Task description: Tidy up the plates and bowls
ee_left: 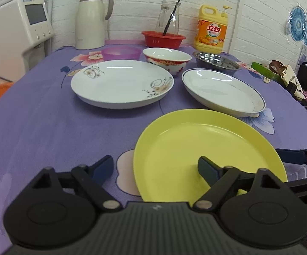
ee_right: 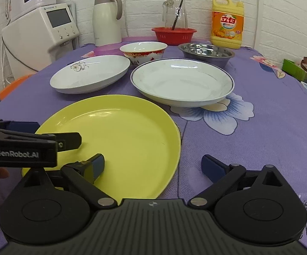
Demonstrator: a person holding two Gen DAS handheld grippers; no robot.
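Both grippers' jaws straddle yellow plate [ee_left: 196, 144] rim, apart

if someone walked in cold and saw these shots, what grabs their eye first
The big yellow plate at the near edge of the purple flowered tablecloth, with the left gripper and right gripper each straddling one side of its rim, jaws apart. Behind it lie two white plates, and the bright yellow detergent bottle stands at the back wall.
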